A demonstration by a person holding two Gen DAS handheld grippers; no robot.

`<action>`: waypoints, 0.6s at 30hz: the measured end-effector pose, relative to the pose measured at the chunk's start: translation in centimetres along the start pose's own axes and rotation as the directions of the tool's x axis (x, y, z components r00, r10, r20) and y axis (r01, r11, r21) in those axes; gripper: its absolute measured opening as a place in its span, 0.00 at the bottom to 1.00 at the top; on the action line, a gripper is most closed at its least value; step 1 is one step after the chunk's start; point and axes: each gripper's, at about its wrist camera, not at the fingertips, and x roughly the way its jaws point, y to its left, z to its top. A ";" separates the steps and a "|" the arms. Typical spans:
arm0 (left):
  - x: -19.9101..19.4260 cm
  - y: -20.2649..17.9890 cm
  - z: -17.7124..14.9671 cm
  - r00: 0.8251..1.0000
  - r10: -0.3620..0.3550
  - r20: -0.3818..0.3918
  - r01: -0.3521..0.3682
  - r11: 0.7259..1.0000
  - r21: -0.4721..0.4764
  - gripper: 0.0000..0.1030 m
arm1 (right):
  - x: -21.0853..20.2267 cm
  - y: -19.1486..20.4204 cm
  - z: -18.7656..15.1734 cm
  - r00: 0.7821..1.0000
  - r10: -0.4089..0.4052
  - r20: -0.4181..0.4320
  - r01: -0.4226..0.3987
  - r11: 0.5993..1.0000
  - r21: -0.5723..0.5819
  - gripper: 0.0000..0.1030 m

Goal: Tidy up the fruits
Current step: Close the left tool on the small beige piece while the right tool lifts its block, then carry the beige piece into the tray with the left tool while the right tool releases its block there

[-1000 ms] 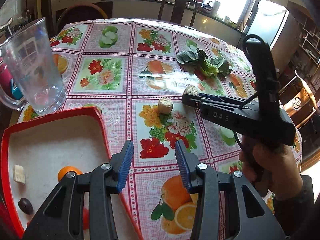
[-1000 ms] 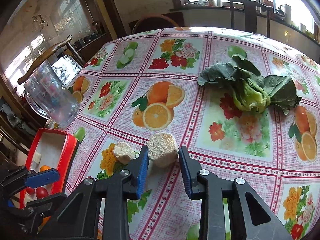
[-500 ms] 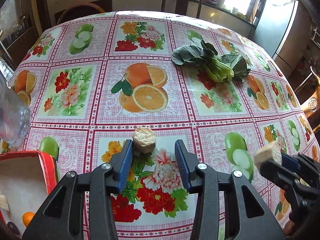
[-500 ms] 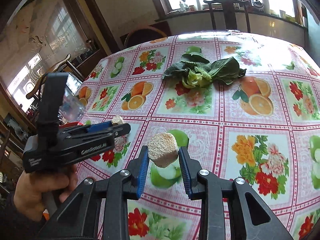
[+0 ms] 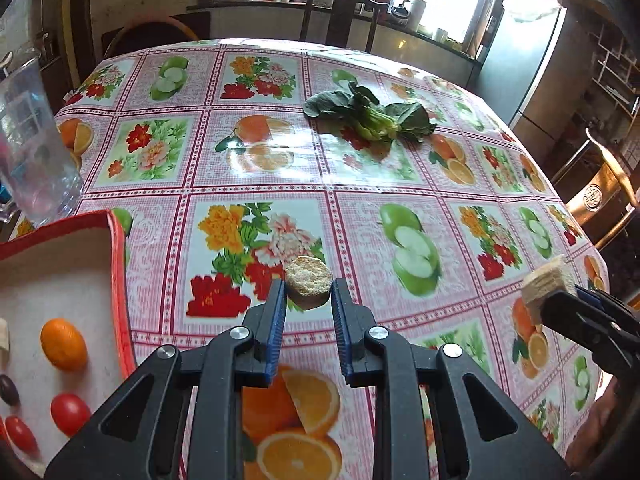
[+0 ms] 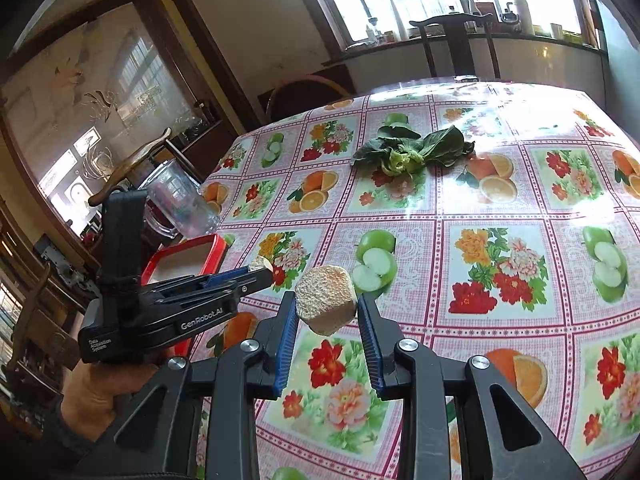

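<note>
My left gripper is shut on a small round beige chunk and holds it above the tablecloth; it also shows in the right wrist view. My right gripper is shut on a larger beige hexagonal chunk, lifted off the table; it also shows at the right edge of the left wrist view. A red tray at the left holds an orange, cherry tomatoes, a dark grape and a pale cube.
A bok choy lies at the far middle of the floral tablecloth. A clear glass jug stands beyond the tray at the left. Chairs stand around the table. A fridge is at the far right.
My left gripper has closed on the small round chunk and lifted it. My right gripper has carried the larger chunk up and toward the near right, away from the table.
</note>
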 end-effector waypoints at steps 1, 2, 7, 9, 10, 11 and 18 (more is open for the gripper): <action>-0.8 -0.1 -0.6 1.000 -0.004 0.008 0.004 1.000 -0.002 0.20 | -0.2 0.3 -0.5 1.000 0.003 -0.002 -0.003 1.000 0.000 0.30; -1.6 -0.3 -1.1 1.000 -0.009 0.016 0.009 1.000 -0.004 0.20 | -0.5 0.5 -0.9 1.000 0.007 -0.004 -0.007 1.000 0.002 0.30; -4.8 -0.5 -3.7 0.999 -0.011 0.050 0.012 1.000 -0.011 0.20 | -1.6 1.8 -3.1 0.999 0.035 -0.012 -0.035 0.999 0.006 0.30; -5.5 -0.3 -4.3 0.998 -0.011 0.057 0.012 1.000 -0.016 0.20 | -1.8 2.3 -3.8 0.999 0.046 -0.016 -0.046 0.999 0.006 0.30; -5.9 -0.1 -4.6 0.998 -0.013 0.061 0.014 1.000 -0.021 0.20 | -2.0 2.6 -4.1 0.999 0.049 -0.016 -0.049 0.999 0.006 0.30; -6.3 0.1 -4.9 0.998 -0.013 0.065 0.015 1.000 -0.027 0.20 | -2.2 2.9 -4.3 0.999 0.052 -0.014 -0.052 0.999 0.004 0.30; -9.2 1.1 -7.3 0.995 -0.007 0.100 0.014 0.998 -0.066 0.20 | -3.4 5.4 -5.5 0.997 0.079 0.002 -0.079 0.997 -0.023 0.30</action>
